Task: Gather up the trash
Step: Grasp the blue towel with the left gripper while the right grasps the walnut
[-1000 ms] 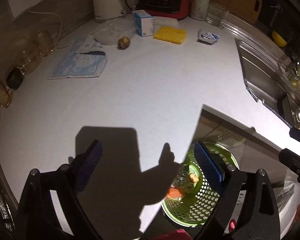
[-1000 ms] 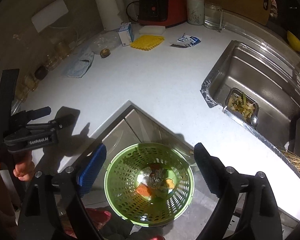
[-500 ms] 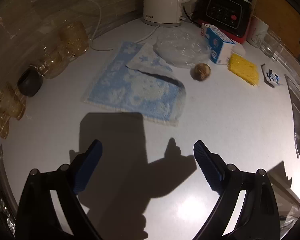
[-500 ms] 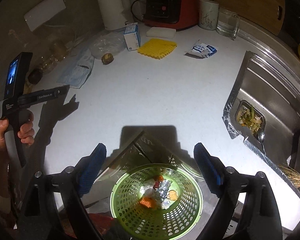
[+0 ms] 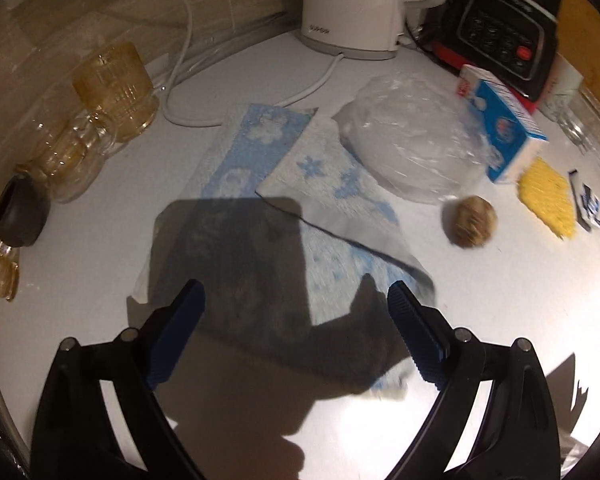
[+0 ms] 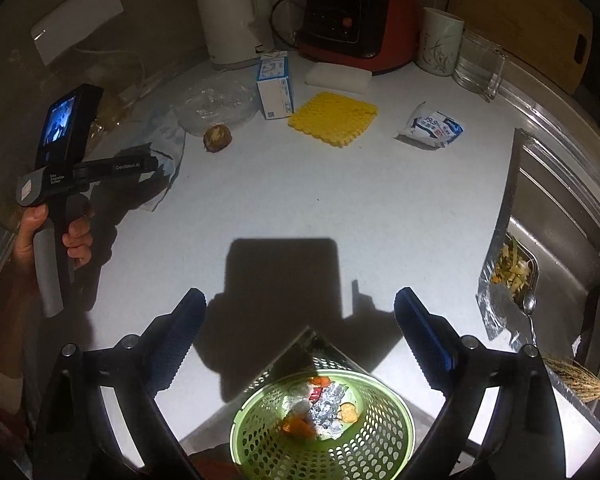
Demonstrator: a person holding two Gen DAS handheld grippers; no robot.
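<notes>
While left gripper (image 5: pixel 296 320) jaws spread over towel (image 5: pixel 284 216), only right view shows basket (image 6: pixel 324 428); right gripper (image 6: pixel 300 336) jaws opening, empty.

The left tool's (image 6: pixel 80 176) bar reads "GenRobot.AI"; the small white lines on its housing are too small to read. Print on the carton (image 6: pixel 275 87) and packet (image 6: pixel 434 125) is illegible.

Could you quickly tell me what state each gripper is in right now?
Left gripper: open, nothing held, above the blue towel.
Right gripper: jaws opening, nothing between them.
</notes>
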